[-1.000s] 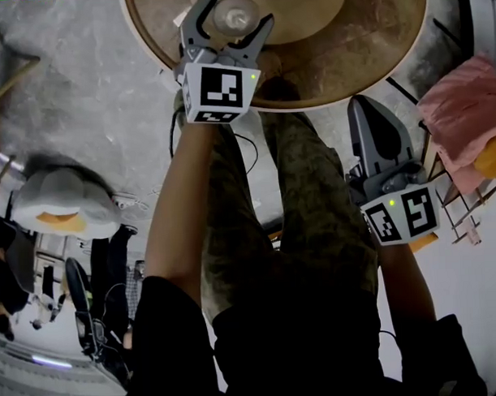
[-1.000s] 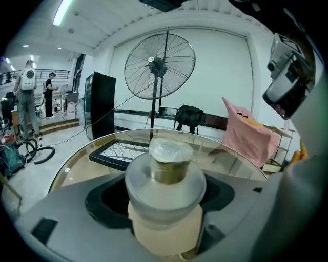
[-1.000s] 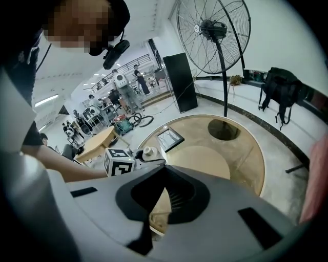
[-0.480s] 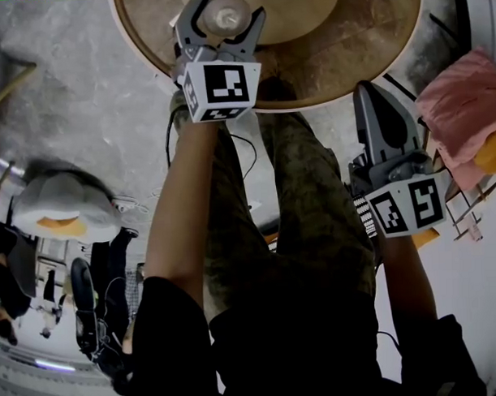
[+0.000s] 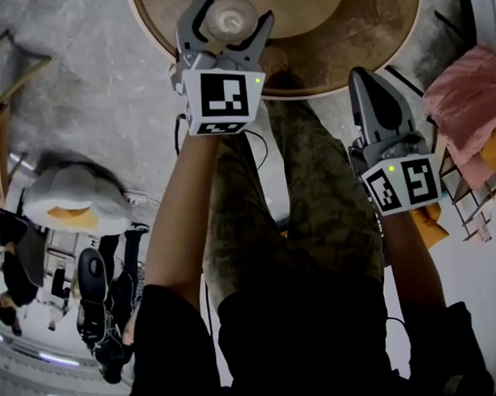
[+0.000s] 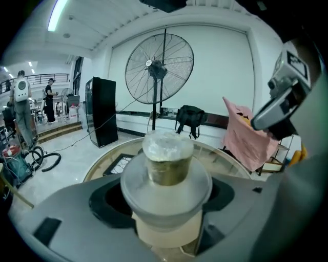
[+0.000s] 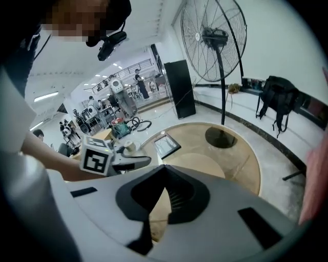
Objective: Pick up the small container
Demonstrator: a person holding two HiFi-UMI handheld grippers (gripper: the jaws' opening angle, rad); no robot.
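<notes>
The small container (image 5: 229, 17) is a clear plastic tub with a wide lid rim. It sits between the jaws of my left gripper (image 5: 228, 27), over the near edge of the round wooden table (image 5: 364, 35). In the left gripper view the small container (image 6: 167, 171) fills the gap, its rim touching both jaws, and my left gripper (image 6: 166, 204) is shut on it. My right gripper (image 5: 364, 74) hangs to the right, just short of the table's edge. Seen in its own view, my right gripper (image 7: 163, 170) has its jaws meeting at the tip with nothing between them.
A pale round mat (image 5: 294, 13) covers the table's middle and a dark tablet (image 7: 166, 146) lies on the table. A big pedestal fan (image 6: 160, 66), a black cabinet (image 6: 104, 117) and a black bag (image 6: 190, 118) stand beyond. Pink cloth on a rack (image 5: 468, 104) is at the right.
My right gripper has crept forward toward the table's edge. The left gripper keeps the container between its jaws and has hardly moved.
</notes>
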